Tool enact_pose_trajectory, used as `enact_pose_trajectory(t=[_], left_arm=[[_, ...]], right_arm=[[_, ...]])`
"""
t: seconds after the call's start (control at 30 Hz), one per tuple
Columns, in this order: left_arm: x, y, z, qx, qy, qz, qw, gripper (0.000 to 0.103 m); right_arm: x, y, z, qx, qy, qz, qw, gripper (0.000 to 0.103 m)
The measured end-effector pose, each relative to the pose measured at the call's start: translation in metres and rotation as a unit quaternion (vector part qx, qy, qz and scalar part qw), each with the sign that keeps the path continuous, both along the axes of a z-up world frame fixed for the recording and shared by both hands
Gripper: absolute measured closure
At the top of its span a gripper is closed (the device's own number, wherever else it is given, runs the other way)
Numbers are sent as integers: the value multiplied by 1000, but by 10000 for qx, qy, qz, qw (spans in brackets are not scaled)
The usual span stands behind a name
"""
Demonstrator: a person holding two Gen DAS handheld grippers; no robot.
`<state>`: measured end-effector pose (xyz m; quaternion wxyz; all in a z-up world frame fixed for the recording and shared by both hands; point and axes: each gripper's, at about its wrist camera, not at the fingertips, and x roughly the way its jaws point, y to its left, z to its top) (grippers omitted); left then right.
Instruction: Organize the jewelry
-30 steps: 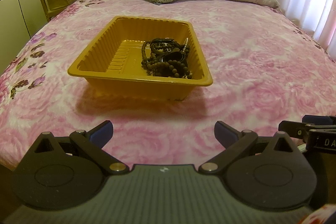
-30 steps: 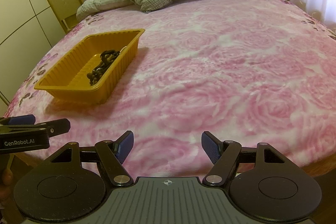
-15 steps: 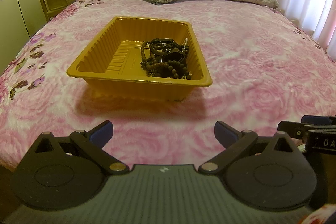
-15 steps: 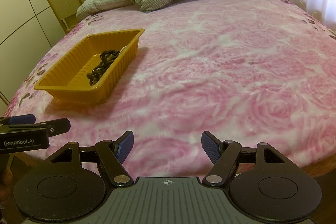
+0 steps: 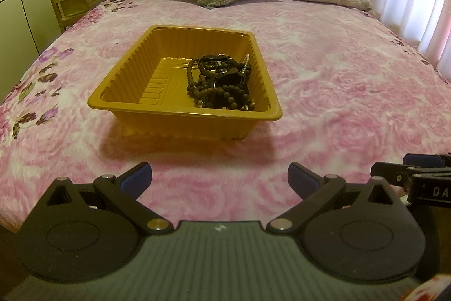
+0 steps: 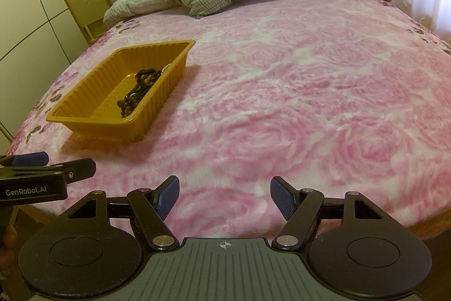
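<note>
Yellow tray [image 5: 180, 109] holding beaded jewelry [image 5: 220, 83] on pink bedspread [image 5: 338, 81]; left gripper [image 5: 219, 178] and right gripper [image 6: 224, 196] both spread, empty

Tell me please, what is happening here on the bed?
A person holds a two-finger tool in each hand over a pink flowered blanket. Both the left tool and the right tool are open and hold nothing. A yellow tray sits on the bed with a pile of dark beaded jewelry inside. Neither tool touches the tray.
</note>
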<state>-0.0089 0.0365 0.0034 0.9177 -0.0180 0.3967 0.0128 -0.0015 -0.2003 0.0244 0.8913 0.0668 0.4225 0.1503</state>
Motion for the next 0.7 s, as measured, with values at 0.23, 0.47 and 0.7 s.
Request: enact_pose_trajectory(t=[0.23,0.47,0.7], left_arm=[[0,0,0,0,-10,-8,10000,1],[1,1,1,11,-22,-17,10000,1],[2,2,1,37,-33,1,10000,1]], right_arm=[[1,1,1,-18,-1,1,10000,32],[2,2,2,-29,1,36,10000,32],[3,3,2,-33,6,58,10000,32]])
